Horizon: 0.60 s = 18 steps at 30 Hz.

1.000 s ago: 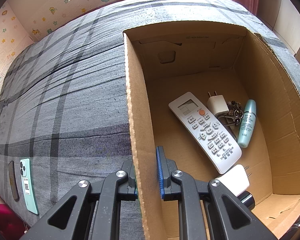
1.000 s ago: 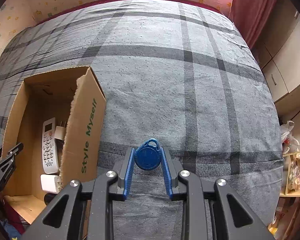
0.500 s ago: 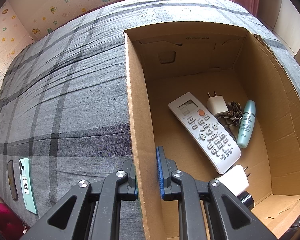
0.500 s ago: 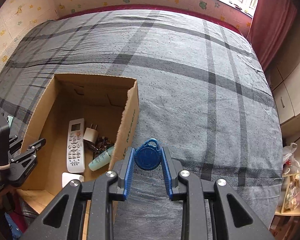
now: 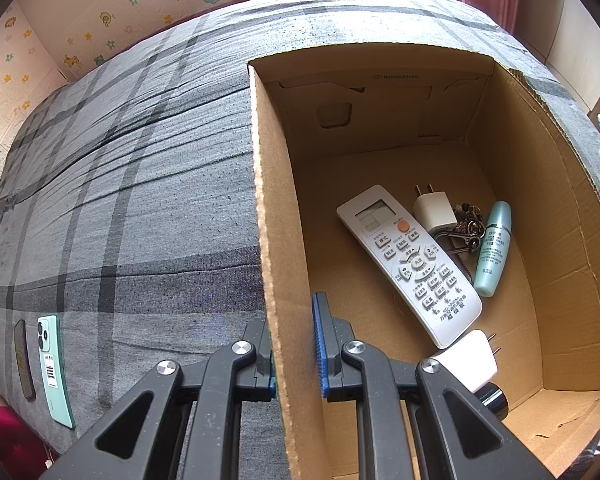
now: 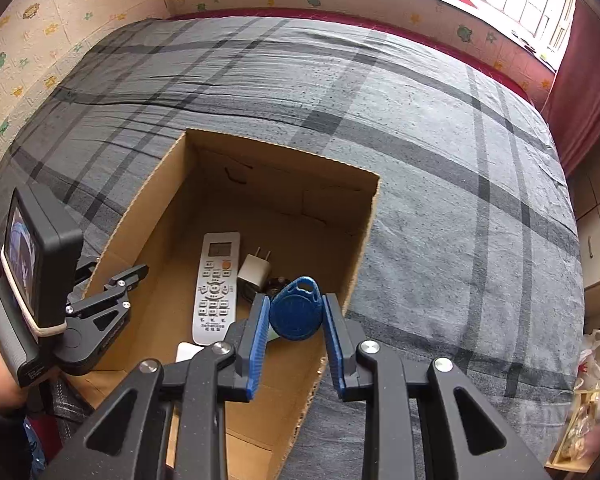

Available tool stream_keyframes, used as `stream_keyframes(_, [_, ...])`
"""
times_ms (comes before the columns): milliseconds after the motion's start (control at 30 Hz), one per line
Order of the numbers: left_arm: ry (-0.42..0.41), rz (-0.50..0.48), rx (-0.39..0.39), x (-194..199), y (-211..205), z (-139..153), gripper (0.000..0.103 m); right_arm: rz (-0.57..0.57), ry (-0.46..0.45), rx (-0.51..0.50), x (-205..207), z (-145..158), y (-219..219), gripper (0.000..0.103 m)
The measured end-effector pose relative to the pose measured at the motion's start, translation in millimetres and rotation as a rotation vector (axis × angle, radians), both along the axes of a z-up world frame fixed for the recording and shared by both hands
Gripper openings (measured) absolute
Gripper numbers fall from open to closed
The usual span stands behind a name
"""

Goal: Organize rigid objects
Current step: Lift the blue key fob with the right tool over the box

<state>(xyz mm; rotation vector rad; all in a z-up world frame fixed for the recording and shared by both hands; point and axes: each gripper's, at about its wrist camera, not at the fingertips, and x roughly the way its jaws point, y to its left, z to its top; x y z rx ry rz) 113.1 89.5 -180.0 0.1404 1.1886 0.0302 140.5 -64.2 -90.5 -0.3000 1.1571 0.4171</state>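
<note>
The cardboard box (image 6: 352,240) is now lying right under the right tongs (image 6: 296,322), where a second ago it was sitting off to their left with only bedspread beneath them. That likely means the carry is nearly over and the drop into the box is coming next. The right tongs are staying partly closed on the blue key tag (image 6: 296,314), pinching it by its edges above the box's open top, close to the right-hand wall. The left tongs (image 5: 292,344) are keeping still, clamped shut on the box's left wall (image 5: 276,240), one finger outside and one inside, steadying it.

The left view is showing things hidden from the right one: a green phone (image 5: 54,368) lying on the bedspread (image 5: 140,200) outside the box, probably still waiting to be packed, and inside, beside the white remote (image 5: 410,260), a teal tube (image 5: 492,248), a key bunch (image 5: 466,226) and two chargers. The right view alone is showing the tag.
</note>
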Motion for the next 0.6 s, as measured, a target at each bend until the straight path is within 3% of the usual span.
stream_keyframes(600, [-0.001, -0.001, -0.004, -0.7, 2.8, -1.5, 0.015, 0.062, 0.118, -0.015, -13.3, -67.4, 49.3, 0.028])
